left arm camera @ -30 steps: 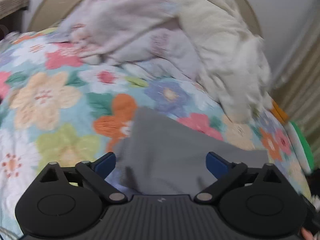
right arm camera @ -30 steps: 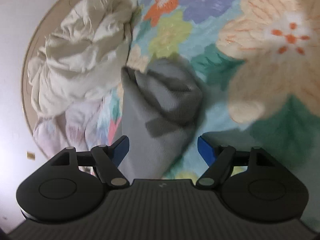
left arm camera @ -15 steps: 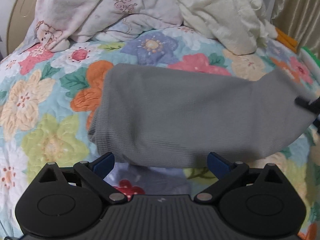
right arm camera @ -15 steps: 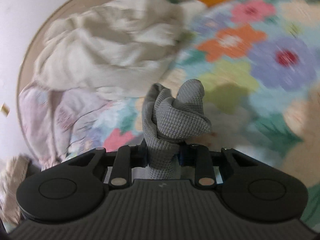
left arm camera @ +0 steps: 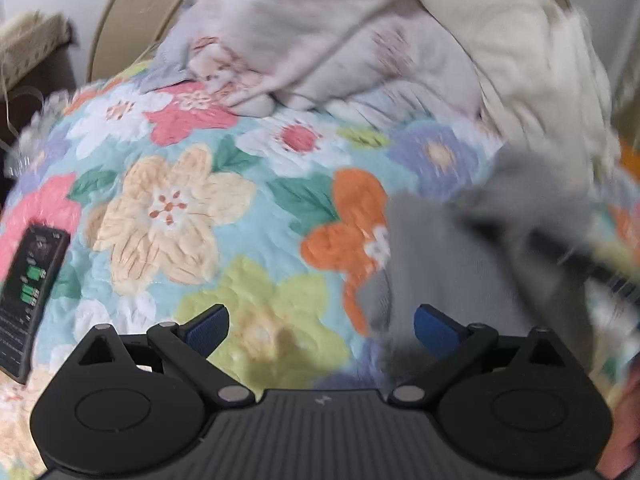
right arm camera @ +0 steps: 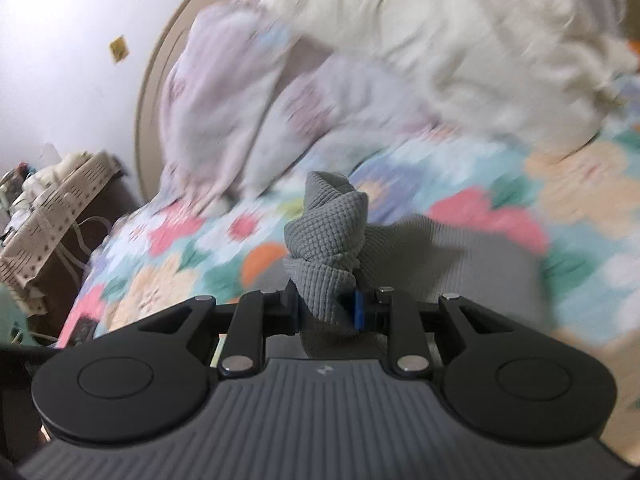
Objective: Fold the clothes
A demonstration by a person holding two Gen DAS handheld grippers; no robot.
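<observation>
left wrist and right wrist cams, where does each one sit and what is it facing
Left wrist: on the open left gripper, facing the floral quilt and a phone; a bit of hand at lower right.
Right wrist: on the right gripper, shut on the bunched grey garment, facing the headboard.
Shared: garment, quilt, piled bedding.

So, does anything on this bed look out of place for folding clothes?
Yes. A black remote-like device lies on the floral quilt, left of the open left gripper. The right gripper pinches the grey waffle-knit garment bunched.
</observation>
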